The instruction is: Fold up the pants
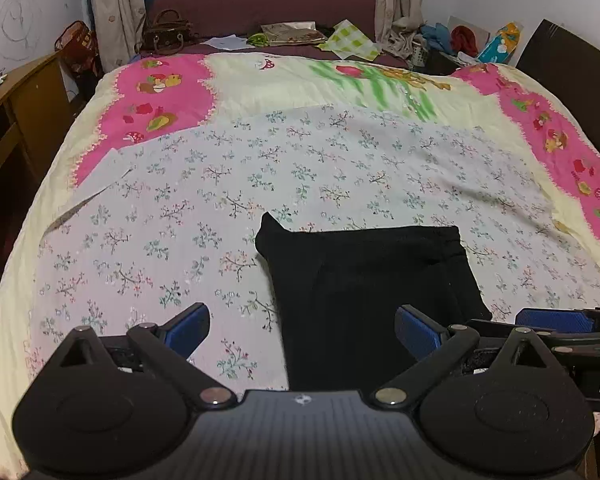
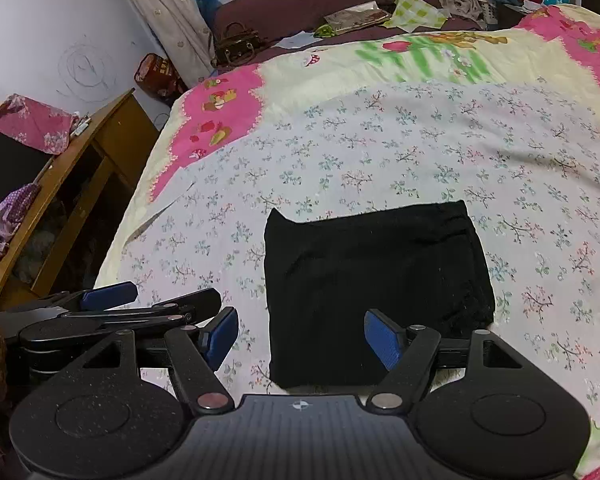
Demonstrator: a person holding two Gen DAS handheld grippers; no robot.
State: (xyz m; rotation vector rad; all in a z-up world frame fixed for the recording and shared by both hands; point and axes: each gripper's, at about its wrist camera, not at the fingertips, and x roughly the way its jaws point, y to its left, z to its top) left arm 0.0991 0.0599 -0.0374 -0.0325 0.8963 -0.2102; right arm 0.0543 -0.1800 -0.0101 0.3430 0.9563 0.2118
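Note:
The black pants [image 1: 364,280] lie folded into a compact rectangle on the floral sheet [image 1: 204,208]; they also show in the right wrist view [image 2: 376,280]. My left gripper [image 1: 302,330] is open and empty, hovering above the near edge of the pants. My right gripper [image 2: 300,336] is open and empty, also above the near edge of the pants. Each gripper shows at the side of the other's view: the right gripper [image 1: 556,322] and the left gripper [image 2: 112,298].
The bed has a pink and cream cartoon cover [image 1: 164,96]. A wooden desk [image 2: 80,168] stands to the left of the bed. A brown handbag [image 1: 166,32], papers and clothes clutter lie at the far end. A dark board [image 1: 572,64] stands at the right.

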